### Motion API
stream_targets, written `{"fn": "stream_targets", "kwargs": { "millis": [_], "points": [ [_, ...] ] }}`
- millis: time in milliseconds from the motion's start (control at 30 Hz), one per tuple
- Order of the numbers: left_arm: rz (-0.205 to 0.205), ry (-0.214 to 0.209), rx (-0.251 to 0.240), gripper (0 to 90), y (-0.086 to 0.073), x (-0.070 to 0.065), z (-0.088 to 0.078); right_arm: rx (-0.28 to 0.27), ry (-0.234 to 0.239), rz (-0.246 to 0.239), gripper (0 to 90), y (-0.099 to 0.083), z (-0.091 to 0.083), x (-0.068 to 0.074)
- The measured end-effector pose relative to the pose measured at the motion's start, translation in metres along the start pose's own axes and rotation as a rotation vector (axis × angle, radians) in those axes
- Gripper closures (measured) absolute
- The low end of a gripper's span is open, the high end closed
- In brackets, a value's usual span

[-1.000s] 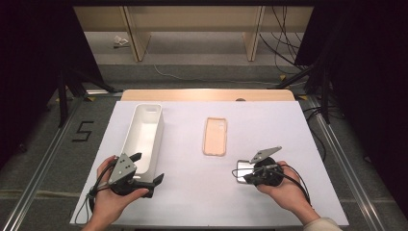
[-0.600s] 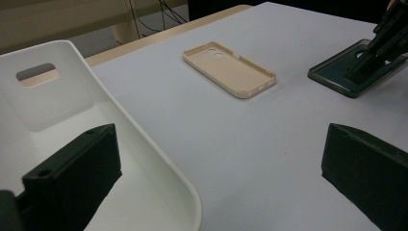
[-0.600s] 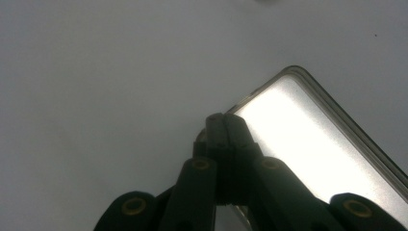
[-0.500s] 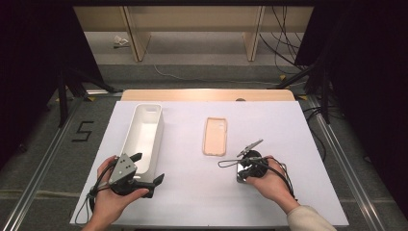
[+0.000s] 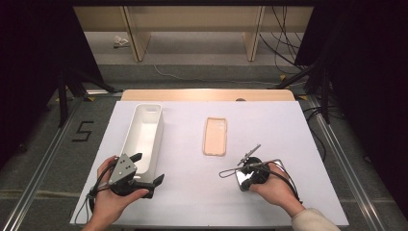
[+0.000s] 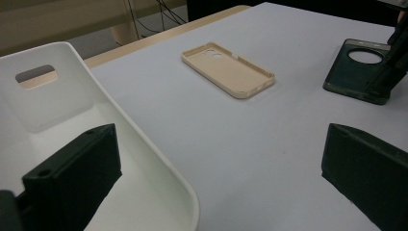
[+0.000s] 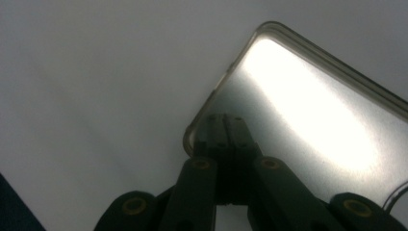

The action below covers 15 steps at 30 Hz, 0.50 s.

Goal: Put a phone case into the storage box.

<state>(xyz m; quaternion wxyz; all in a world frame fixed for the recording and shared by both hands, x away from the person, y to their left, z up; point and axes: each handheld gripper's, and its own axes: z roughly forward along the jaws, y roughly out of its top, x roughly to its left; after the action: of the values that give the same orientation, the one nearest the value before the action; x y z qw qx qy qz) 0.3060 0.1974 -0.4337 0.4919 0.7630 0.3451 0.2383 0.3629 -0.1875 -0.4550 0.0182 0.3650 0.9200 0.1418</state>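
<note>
High view: two hand-held claws low over the white bench [image 5: 288, 125], a dark phone case pinched in the right one.
The right claw [image 5: 244, 174] is pressed together on a corner of the dark phone case [image 6: 358, 70], which stands tilted up from the bench near its right front; the right gripper view shows its tips clamped at that case's rounded corner [image 7: 226, 127]. The left claw [image 5: 144, 171] is spread wide, one jaw inside the near end of the white bin [image 5: 144, 137] and the other outside it. A beige phone case [image 5: 215, 135] lies flat mid-bench, between bin and dark case, apart from both.
</note>
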Motion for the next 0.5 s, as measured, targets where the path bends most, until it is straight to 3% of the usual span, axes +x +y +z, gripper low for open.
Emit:
{"fn": "stream_targets", "kwargs": {
  "millis": [267,300,433,500],
  "points": [
    [0.002,0.001,0.001,0.0,0.000,0.000,0.000,0.092,-0.010,-0.044,90.0,-0.016,-0.008,0.002],
    [0.001,0.001,0.001,0.0,0.000,0.000,0.000,0.123,-0.018,-0.058,90.0,-0.019,-0.009,0.002],
    [-0.001,0.000,0.001,0.0,0.000,0.000,0.000,0.179,-0.018,-0.042,90.0,-0.030,-0.014,-0.002],
    [0.000,-0.001,0.001,0.0,0.000,0.000,0.000,0.179,-0.018,-0.038,90.0,-0.031,-0.014,-0.004]
  ]
}}
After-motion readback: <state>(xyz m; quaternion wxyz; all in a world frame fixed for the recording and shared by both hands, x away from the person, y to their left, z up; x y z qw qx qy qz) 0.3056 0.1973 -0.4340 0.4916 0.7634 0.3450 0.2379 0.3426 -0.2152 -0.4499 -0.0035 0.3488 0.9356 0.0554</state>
